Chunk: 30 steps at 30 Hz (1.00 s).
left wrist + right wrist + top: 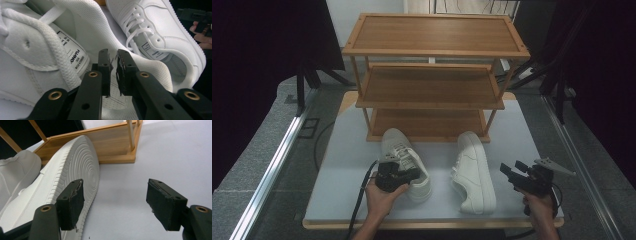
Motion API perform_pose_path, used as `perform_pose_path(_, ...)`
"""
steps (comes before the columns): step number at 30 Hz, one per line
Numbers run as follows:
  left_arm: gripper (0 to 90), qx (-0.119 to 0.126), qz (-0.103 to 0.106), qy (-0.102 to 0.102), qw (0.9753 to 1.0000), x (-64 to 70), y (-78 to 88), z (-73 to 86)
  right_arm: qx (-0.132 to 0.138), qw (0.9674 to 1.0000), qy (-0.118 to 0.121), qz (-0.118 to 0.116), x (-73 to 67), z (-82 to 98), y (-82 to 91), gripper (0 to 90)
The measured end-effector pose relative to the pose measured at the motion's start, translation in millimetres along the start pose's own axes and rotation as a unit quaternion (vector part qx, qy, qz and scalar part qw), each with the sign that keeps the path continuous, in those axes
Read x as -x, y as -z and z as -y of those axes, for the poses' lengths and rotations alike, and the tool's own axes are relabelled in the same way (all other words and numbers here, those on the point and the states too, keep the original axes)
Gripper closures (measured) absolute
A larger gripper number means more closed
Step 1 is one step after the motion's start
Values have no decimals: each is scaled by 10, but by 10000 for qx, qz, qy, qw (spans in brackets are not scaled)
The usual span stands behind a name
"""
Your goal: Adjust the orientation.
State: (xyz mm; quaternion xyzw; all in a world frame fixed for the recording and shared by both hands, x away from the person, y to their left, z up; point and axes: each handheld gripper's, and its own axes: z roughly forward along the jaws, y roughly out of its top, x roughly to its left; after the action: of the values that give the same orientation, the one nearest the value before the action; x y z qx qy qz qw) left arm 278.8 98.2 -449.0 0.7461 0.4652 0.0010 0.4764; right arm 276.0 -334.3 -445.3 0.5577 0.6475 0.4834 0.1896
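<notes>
So far neither shoe is on the rack (432,90); all three shelves are bare, and both shoes lie on the table (522,135) at its six o'clock side. My left gripper (398,172) sits at the heel opening of the left shoe (404,160), jaws nearly together with a slim gap and nothing pinched yet. The right shoe (473,170) lies tipped on its side at three o'clock of the first. My right gripper (511,172) hovers beside its sole, jaws wide apart, empty. Gripping, lifting and shelving remain.
</notes>
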Motion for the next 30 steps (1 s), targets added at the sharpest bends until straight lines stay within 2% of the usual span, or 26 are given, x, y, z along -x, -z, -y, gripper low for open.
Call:
perform_pose_path(6, 810, 143, -21, -95, 9999, 64, 42, -75, -35, 10000, 21, -65, -40, -2, -15, 305)
perform_pose_path(11, 808, 26, -68, -176, 9998, 89, -55, -93, -95, 9999, 50, -90, -63, 14, -41, 306)
perform_pose_path(16, 823, -88, -105, -142, 9998, 56, -120, -32, -102, 9999, 25, -62, -40, 19, -35, 307)
perform_pose_path(18, 827, -98, -168, -171, 9997, 45, -110, -17, -103, 9999, 18, -54, -37, 20, -35, 307)
perform_pose_path(20, 838, -157, -370, -259, 9989, 50, -88, 2, -101, 9999, -6, -66, -38, 25, -43, 307)
perform_pose_path(30, 890, -162, -395, -250, 9988, -10, 21, 45, -136, 9999, -11, -48, -34, 39, -45, 308)
